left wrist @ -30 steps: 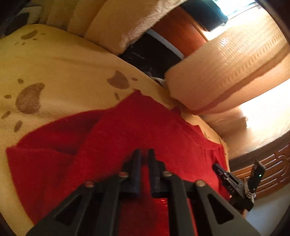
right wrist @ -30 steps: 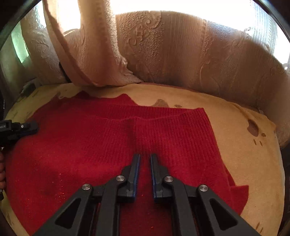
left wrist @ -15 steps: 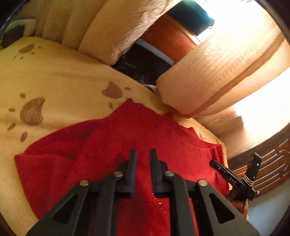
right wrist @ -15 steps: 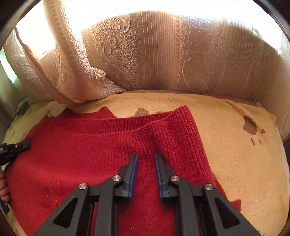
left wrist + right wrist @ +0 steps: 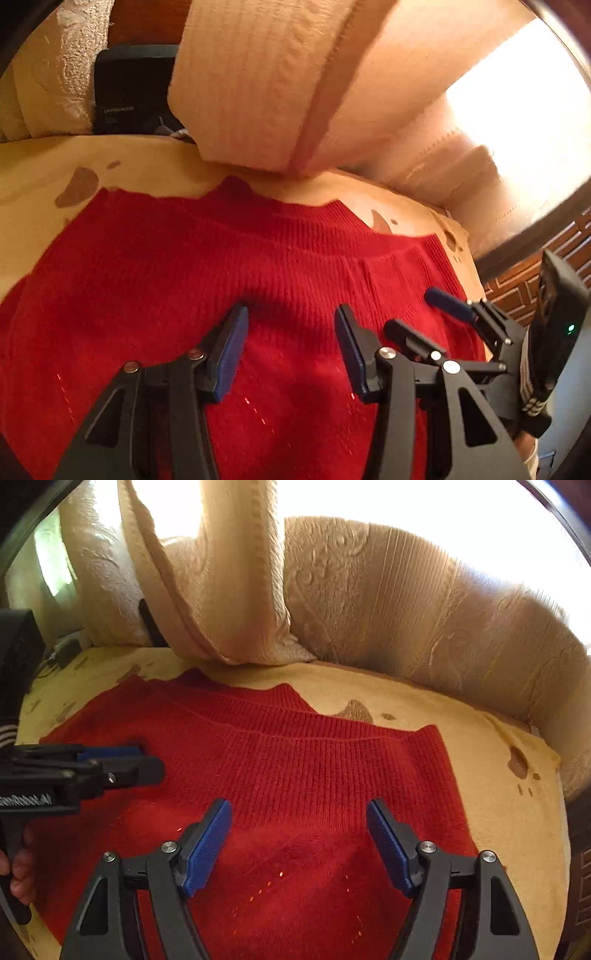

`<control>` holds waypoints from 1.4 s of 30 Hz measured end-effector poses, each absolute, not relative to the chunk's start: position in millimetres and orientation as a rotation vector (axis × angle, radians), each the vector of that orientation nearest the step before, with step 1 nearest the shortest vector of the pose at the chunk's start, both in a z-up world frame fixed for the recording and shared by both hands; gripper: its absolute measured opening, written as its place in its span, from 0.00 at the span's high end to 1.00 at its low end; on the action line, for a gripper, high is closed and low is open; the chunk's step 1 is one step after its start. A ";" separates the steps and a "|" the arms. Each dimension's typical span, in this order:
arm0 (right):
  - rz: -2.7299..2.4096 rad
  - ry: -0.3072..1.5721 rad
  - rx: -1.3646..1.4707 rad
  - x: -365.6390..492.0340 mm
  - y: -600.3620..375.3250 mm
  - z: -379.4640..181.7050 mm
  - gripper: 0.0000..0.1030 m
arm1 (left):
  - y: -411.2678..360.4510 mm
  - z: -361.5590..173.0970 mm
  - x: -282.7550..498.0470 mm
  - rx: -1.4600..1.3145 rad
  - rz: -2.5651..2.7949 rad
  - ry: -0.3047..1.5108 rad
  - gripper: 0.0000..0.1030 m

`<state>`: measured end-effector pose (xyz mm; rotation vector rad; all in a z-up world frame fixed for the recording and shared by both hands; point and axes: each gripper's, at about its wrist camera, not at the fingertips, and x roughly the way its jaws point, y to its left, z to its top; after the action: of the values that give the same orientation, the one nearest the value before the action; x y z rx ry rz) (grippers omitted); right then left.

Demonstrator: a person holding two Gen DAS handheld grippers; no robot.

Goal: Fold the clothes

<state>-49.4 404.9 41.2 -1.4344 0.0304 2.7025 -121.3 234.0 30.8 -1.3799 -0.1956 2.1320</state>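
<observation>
Red knit sweater (image 5: 295, 794) lay flat on the tan bedspread (image 5: 498, 775) as both claws let go: the left claw (image 5: 291, 317) and right claw (image 5: 299, 812) had just spread their jaws, nothing between them, suggesting one fold was finished and released.

Both grippers – left gripper (image 5: 290, 319) and right gripper (image 5: 299, 814) – have black angular linkage arms, silver pivot screws and blue ribbed pads (image 5: 205, 847), plus a black-and-white striped cuff (image 5: 533, 397).
</observation>
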 end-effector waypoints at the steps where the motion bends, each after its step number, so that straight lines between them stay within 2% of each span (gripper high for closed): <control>1: 2.691 0.044 -1.438 -55.6 409.2 35.7 0.24 | 232.4 30.2 -131.3 -1.380 2.151 -0.208 0.48; 5: 2.656 0.085 -1.388 -74.6 424.1 37.9 0.24 | 222.6 28.8 -160.2 -1.381 2.229 -0.238 0.57; 12: 2.678 0.096 -1.354 -73.6 433.6 42.8 0.24 | 207.1 31.9 -153.5 -1.340 2.232 -0.247 0.60; 15: 2.739 0.199 -1.241 -42.4 447.0 59.5 0.24 | 172.8 46.8 -139.9 -1.307 2.223 -0.307 0.59; 18: 2.815 0.384 -1.121 -2.2 466.9 80.4 0.22 | 116.4 61.4 -129.4 -1.293 2.249 -0.415 0.50; 20: 2.828 0.437 -1.086 22.5 475.4 86.3 0.22 | 74.5 64.9 -121.7 -1.315 2.294 -0.494 0.33; 23: 2.841 0.492 -1.046 55.6 486.0 91.6 0.21 | 18.7 60.2 -108.9 -1.364 2.334 -0.616 0.23; 25: 2.834 0.492 -1.043 67.8 485.0 88.8 0.21 | -16.1 52.1 -100.6 -1.420 2.347 -0.690 0.23; 28: 2.808 0.521 -1.042 82.3 483.0 83.1 0.21 | -29.2 35.0 -87.8 -1.461 2.287 -0.730 0.23; 34: 2.782 0.628 -1.035 90.1 484.0 67.5 0.21 | 5.9 13.6 -75.3 -1.497 2.187 -0.651 0.21; 42: 2.797 0.694 -0.986 95.1 490.5 60.9 0.21 | 35.2 16.6 -87.4 -1.485 2.079 -0.681 0.20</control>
<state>95.1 490.5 60.9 -0.9858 0.6937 2.7969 -87.4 35.2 16.6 -1.4847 -0.6806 2.0790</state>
